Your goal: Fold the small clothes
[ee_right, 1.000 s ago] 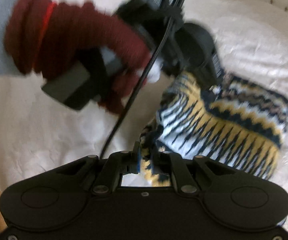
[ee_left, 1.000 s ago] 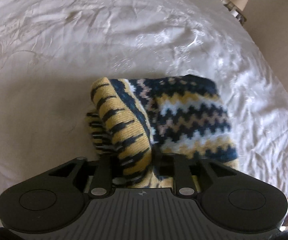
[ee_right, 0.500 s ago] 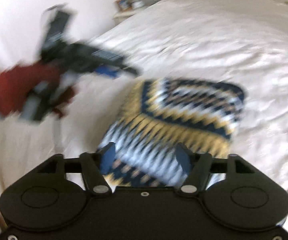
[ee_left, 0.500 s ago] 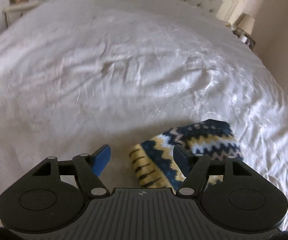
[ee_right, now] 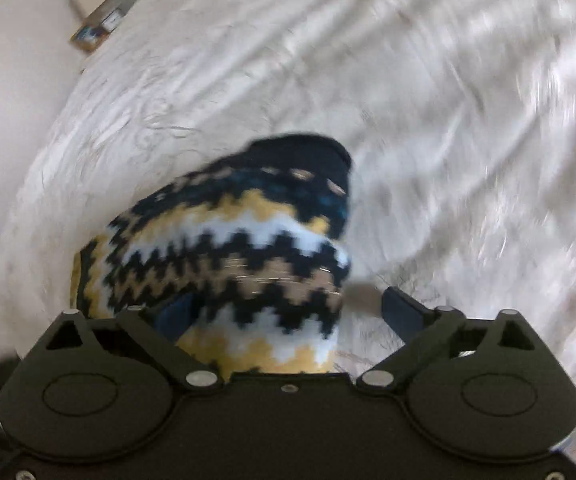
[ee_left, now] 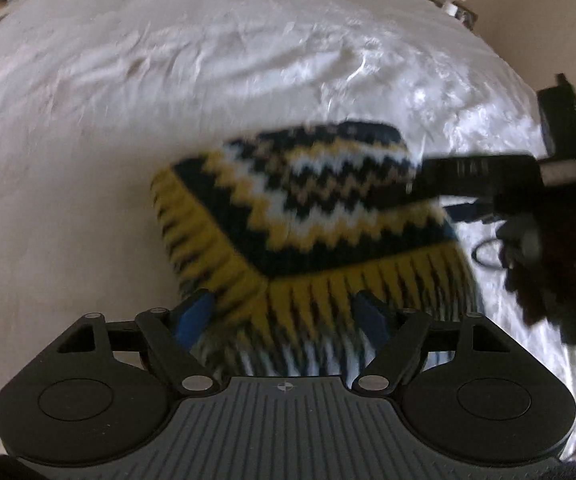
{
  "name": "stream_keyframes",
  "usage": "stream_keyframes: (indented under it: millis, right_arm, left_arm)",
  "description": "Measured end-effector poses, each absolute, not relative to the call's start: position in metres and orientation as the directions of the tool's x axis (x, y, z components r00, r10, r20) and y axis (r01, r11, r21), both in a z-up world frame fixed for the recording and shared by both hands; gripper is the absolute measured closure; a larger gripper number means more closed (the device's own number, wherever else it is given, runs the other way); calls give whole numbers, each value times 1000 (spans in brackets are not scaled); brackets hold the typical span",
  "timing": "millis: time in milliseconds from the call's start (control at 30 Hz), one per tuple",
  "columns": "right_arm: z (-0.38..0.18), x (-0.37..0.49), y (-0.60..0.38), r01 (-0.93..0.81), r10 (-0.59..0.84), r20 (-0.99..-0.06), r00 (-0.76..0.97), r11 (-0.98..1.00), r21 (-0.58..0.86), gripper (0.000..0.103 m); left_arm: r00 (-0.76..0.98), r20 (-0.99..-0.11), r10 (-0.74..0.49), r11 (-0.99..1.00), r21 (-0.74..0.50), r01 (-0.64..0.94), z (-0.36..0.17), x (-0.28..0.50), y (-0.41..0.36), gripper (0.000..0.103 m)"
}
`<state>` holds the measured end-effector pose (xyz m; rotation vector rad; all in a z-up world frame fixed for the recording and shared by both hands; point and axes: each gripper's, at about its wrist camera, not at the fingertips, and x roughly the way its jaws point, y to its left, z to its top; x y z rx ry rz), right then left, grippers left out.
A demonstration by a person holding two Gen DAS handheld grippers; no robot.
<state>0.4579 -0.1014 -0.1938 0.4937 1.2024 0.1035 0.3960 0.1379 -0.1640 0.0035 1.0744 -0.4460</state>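
Soft daylight, fairly dim. Glare on sheet (ee_left: 440, 92) toward right side; same sheen streaked across sheet (ee_right: 508, 80) in right view. Motion blur throughout, heaviest on knit (ee_left: 308, 208) and right gripper (ee_left: 464, 210) at frame edge. Strong fisheye bending, dark vignette at corners. Soft shadow under knit (ee_right: 228, 248).
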Motion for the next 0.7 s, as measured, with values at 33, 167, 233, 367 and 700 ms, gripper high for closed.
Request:
stream_keyframes:
  millis: [33,167,233,367,700]
  right_arm:
    - [-200,458,-106,196,352,-865,358,877,439,2]
    - [-198,455,-120,238,335,-875,351,871,429,2]
    - [-185,453,-124,217,297,-875,381,892,397,2]
    - [-160,454,-140,184,337,-805,488,862,472,1]
    - [-178,505,-156,207,392,-806,443,830,518,37]
  left_arm:
    - [382,-859,-341,915,-210,343,-167,393,141,24]
    - [272,-908,-319,931,-246,271,-194,386,160,22]
    - [243,-920,-306,932,-238,273,-201,383,164,20]
    - [341,-901,-267,946,-178,270,-174,376,166,20]
    - [450,-795,-408,874,-197,443,-118,372,93,20]
